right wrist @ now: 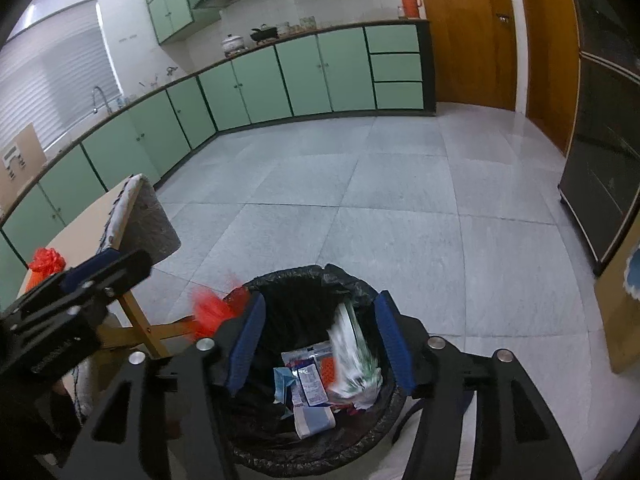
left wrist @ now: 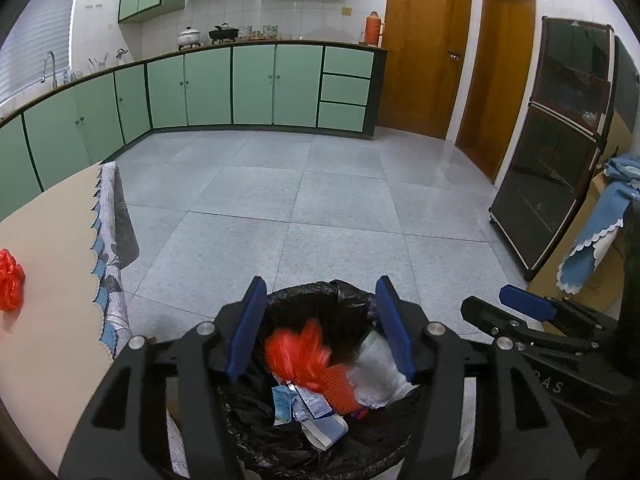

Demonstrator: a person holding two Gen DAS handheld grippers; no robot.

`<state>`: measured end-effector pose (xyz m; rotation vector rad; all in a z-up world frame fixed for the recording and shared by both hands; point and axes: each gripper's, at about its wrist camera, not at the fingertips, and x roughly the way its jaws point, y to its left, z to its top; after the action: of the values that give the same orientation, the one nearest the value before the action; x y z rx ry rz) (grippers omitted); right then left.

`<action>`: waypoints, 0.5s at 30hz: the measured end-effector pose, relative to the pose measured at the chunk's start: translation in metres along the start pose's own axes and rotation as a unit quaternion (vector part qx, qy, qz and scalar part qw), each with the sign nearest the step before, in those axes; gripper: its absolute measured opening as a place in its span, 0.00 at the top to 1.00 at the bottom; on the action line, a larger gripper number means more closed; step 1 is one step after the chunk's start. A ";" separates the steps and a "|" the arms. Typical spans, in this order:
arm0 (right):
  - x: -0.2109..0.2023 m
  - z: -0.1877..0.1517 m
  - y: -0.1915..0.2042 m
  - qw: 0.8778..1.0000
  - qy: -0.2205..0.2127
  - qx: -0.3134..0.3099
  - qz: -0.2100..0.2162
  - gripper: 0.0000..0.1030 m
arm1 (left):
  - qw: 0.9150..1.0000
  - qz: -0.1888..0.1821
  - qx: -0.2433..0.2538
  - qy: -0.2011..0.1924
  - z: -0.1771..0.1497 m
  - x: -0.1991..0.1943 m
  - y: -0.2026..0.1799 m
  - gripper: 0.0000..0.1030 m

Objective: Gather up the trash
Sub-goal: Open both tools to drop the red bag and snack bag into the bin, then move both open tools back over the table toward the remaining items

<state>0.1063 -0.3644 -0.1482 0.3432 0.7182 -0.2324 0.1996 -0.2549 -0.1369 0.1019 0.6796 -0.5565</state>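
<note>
Both over the black-lined trash bin (left wrist: 320, 420), dropping step. Left hand-held gripper (left wrist: 320, 328) is hanging spread, orange wad (left wrist: 300, 350) falling in. Right hand-held gripper (right wrist: 320, 340) spread, white bag (right wrist: 354, 364) tumbling in. Next: going back for the red net (left wrist: 10, 280) at the tabletop (left wrist: 52, 260) edge.

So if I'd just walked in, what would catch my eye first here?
Probably the bin with its black liner right below both grippers, with a blurred orange bag and a white bag dropping into it. The left gripper and right gripper both stand open over it. After that, another orange bag lying on the table at the left, and the long run of green cabinets behind.
</note>
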 end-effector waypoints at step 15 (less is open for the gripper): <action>-0.046 0.017 0.034 0.996 -0.081 -0.019 0.011 0.08 | 0.995 0.067 -0.039 -0.069 0.012 -0.075 0.068 0.25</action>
<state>0.0938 -0.3358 -0.0981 0.2932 0.5583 -0.2231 0.1936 -0.1658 -0.0868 0.0350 0.5548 -0.4039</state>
